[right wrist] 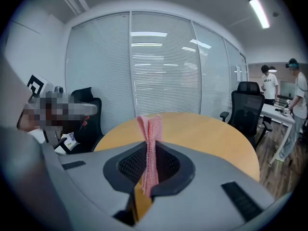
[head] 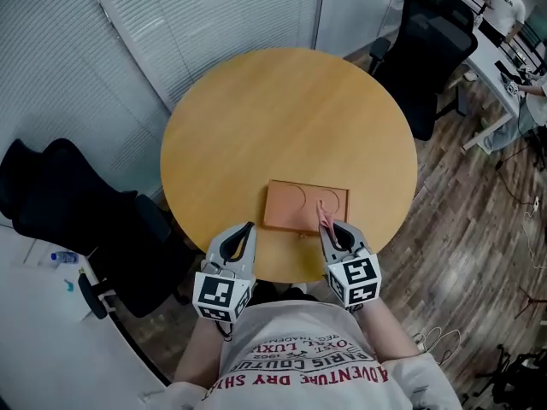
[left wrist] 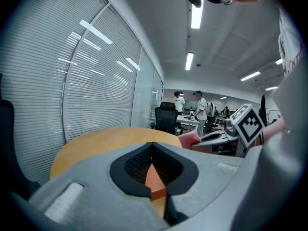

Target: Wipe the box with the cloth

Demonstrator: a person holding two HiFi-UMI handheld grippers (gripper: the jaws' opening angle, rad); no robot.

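The right gripper (right wrist: 151,146) is clamped on a pink cloth (right wrist: 150,129), which stands up as a narrow folded strip above the closed jaws. From the head view, the cloth (head: 325,212) hangs over the near right part of the box (head: 303,205), a flat terracotta box lying close to the near edge of the round wooden surface (head: 282,118).

The left gripper (left wrist: 152,146) has its jaws together with nothing between them. It sits just beside the box's near left corner, seemingly not touching it.

The risks, as judged from here:
- So little cloth sticks out that the hard jaw tips may scrape the box instead of wiping it.
- The thin strip could slip out of the grip under drag.
- Nothing steadies the box, so a wiping stroke may slide it, possibly towards the near edge.
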